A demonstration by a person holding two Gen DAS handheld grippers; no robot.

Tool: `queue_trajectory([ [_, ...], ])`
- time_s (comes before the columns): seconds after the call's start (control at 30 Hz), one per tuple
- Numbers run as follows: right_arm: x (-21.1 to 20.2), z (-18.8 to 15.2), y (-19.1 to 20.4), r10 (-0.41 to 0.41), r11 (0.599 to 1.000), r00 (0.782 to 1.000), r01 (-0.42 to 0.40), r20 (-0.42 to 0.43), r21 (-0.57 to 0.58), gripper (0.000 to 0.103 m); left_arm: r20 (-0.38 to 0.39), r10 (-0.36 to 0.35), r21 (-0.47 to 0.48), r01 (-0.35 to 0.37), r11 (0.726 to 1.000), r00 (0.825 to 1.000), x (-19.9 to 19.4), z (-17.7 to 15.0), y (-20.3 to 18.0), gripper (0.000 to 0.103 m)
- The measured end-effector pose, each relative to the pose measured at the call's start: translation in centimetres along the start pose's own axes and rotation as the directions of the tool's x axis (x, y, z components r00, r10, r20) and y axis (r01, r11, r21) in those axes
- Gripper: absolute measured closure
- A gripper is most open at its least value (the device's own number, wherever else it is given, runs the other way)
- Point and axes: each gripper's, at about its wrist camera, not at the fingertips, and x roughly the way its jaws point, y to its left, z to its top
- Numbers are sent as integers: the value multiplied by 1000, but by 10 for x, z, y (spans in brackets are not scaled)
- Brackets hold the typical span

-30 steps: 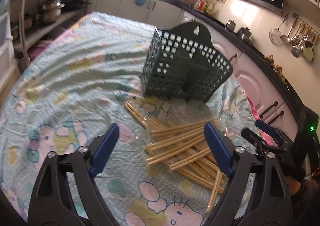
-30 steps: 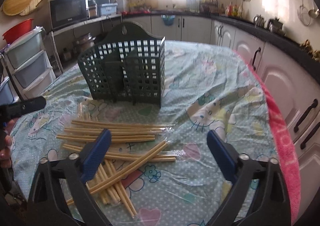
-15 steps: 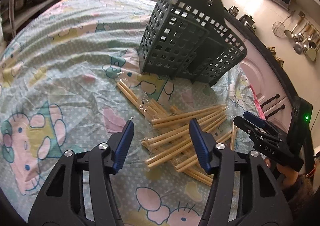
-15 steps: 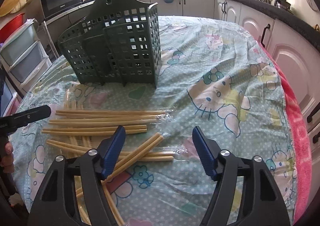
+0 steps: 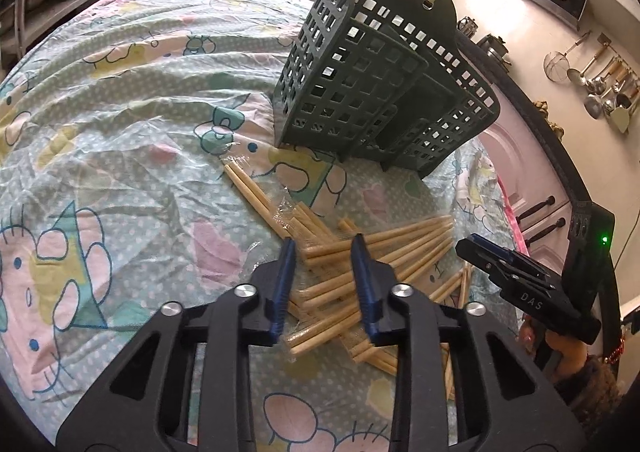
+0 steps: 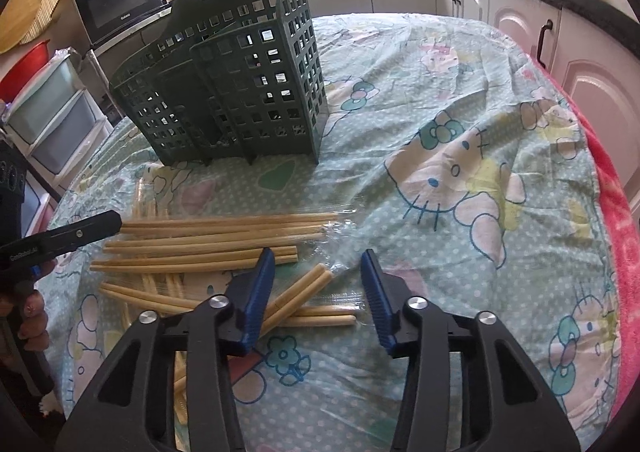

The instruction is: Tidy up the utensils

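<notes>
On a table draped in a pale blue cartoon-print cloth (image 6: 460, 100) under clear plastic film, a loose heap of pale wooden chopsticks in clear wrappers (image 6: 216, 240) lies criss-crossed on the near side. Beyond the heap, well apart from it, a dark green perforated plastic cutlery holder (image 6: 240, 92) stands upright with its tall arched back panel towards the far counter; nothing can be seen inside its compartments.

In the left wrist view, the left gripper (image 5: 323, 248), black with blue pads, hangs low over the left end of the heap. Its jaws have just been closing and now stand narrow, with several chopstick ends lying in the gap between them. Whether the pads actually press on any stick cannot be told. To its right in the same view, the right gripper's dark fingers reach in over the far end of the heap.

In the right wrist view, the left gripper's black finger comes in from the left edge, over the ends of the long sticks, with a hand (image 6: 34, 316) below it. The right gripper (image 6: 318, 260) hovers above the right end of the heap. Its jaws have also just been closing and stand at a middling width; the tip of one slanting pair of chopsticks (image 6: 298, 298) lies between them, untouched by either pad.
</notes>
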Motion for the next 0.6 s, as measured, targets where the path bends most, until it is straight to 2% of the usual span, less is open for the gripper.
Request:
queue_trajectory([
  [0.13,3,2,-2,19,1000,1000,-19,-8,8,77,7,5,7,-6,1000,1000,0,0,0,92],
  [0.3,1,3,-2,29,1000,1000,-29,6,6,91,23,-3,16,3,1000,1000,-3,2,-1,95],
  [0.4,-2,4,-4,36,999,999,-36,15,16,96,35,-13,23,12,1000,999,-6,5,-4,97],
  [0.6,-16,10,-6,59,998,997,-60,55,29,98,78,-38,37,35,999,996,-21,12,-9,98],
])
